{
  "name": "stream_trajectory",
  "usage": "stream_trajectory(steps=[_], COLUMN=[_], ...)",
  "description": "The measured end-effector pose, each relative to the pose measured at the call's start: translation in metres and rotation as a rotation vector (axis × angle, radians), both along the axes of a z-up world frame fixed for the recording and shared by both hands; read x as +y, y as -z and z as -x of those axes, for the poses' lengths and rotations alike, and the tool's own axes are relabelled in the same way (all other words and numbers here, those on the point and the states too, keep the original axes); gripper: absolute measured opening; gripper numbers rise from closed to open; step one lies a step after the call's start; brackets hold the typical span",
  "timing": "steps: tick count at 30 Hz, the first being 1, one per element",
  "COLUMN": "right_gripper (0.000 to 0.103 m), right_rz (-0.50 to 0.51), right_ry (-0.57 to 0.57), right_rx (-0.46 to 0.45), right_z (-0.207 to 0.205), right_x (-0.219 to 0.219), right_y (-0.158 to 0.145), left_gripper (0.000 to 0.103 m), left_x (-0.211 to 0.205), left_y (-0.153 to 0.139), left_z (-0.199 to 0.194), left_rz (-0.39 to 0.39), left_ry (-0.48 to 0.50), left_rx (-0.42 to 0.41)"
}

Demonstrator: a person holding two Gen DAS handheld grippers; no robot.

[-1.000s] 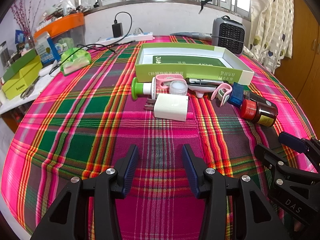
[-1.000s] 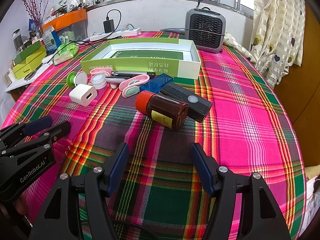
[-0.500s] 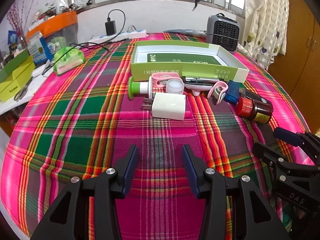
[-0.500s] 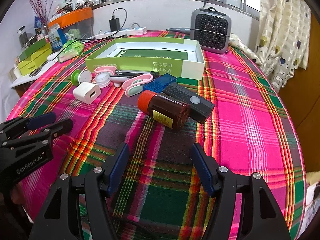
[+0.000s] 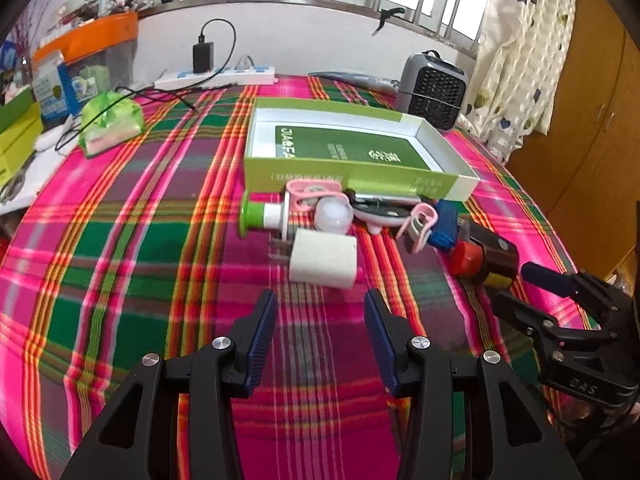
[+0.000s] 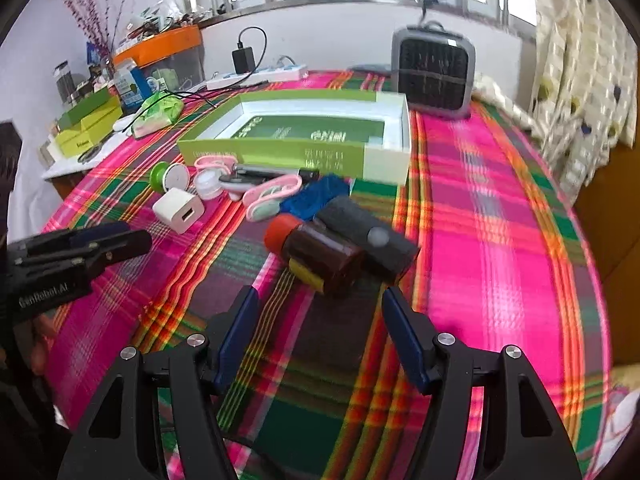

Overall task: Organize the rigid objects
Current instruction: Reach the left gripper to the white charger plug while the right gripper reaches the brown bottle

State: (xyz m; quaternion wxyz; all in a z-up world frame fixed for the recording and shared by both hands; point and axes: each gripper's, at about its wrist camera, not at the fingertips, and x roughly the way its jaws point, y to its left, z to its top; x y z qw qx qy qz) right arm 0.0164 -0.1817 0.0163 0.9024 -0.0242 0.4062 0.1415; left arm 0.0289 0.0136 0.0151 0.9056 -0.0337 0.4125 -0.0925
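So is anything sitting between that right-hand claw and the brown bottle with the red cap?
Nothing visible. The right gripper is open, and only bare plaid tablecloth lies between it and the brown bottle. A black device lies against the bottle's far side.

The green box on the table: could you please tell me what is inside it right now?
Inside the green box only its dark green printed floor and white inner walls show; no loose items lie there. The near wall hides a strip of the floor just behind it.
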Motion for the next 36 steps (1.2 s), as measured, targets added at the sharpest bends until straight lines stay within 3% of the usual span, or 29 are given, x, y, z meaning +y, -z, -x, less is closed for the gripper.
stream_trajectory(steps=[15, 21, 31, 36], right_gripper=[0.065, 0.065, 0.064, 0.049], right_rz=[-0.004, -0.066, -0.014, -0.002], right_ry=[-0.183, -0.257, -0.251, -0.230], right_rx=[0.000, 0.029, 0.048, 0.061], right_z=[-0.025, -0.022, -0.036, -0.041], right_x=[0.008, 0.010, 0.021, 0.024], right_y=[-0.005, -0.004, 0.003, 0.007], left_gripper=[0.044, 0.044, 0.044, 0.044], left_x=[-0.007, -0.006, -0.007, -0.006], left_y=[0.008, 0.009, 0.010, 0.010], left_z=[-0.030, -0.033, -0.044, -0.046], left_rz=[-0.043, -0.041, -0.058, -0.041], left_ry=[0.009, 0.003, -0.025, -0.038], left_rx=[0.048, 0.054, 0.061, 0.062])
